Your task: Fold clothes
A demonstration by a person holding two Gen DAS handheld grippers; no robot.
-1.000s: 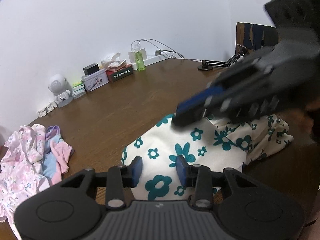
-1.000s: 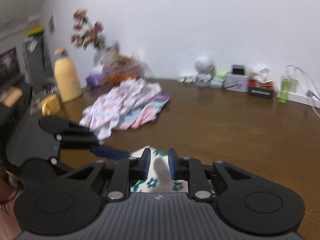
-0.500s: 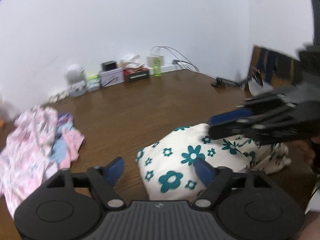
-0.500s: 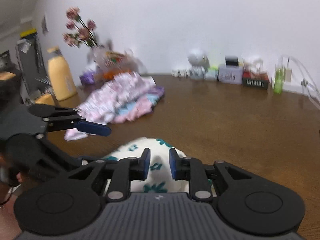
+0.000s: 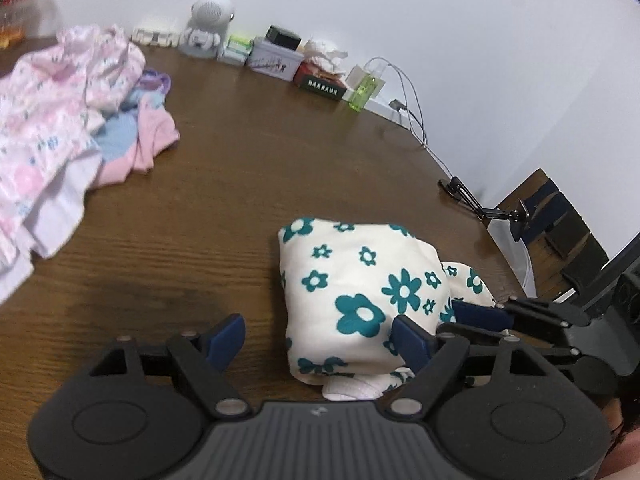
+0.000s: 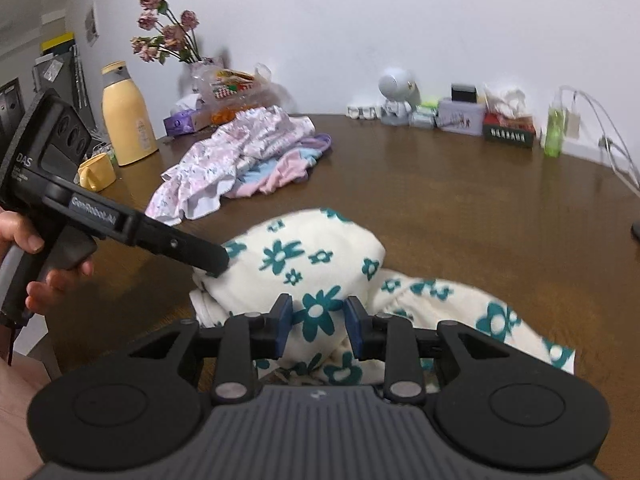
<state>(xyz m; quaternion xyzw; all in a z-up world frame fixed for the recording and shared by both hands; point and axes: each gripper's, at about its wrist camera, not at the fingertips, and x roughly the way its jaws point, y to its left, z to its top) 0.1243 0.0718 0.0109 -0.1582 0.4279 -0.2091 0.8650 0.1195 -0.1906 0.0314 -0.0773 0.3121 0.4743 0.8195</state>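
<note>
The flowered garment (image 5: pixel 360 280) lies bunched in a half-made fold near the surface's (image 5: pixel 240 184) front edge, toward its right side; the pile of pink clothes (image 5: pixel 60 112) waits well apart toward the far left. Left tool (image 5: pixel 316 334) stands wide, nothing gripped, its right finger against the cloth's near corner & the other over bare wood. Right tool (image 6: pixel 318 324) has just been opening: jaws narrow but parted, a fold of flowered cloth between them, pads look clear of it, so prob. let go. Step in hand, as I judge: release and reset for the next fold. To do it well: free both tools w/o dragging cloth, then take two corners of the loose ruffled part at the right, not the thick middle, and lay it over evenly; a snagged pad would undo the fold. Pose: both tools angled down at the surface; in the right view the left tool comes in from the left, a hand (image 6: pixel 36 264) on its pistol grip, its tip at the bundle's left edge.
</note>
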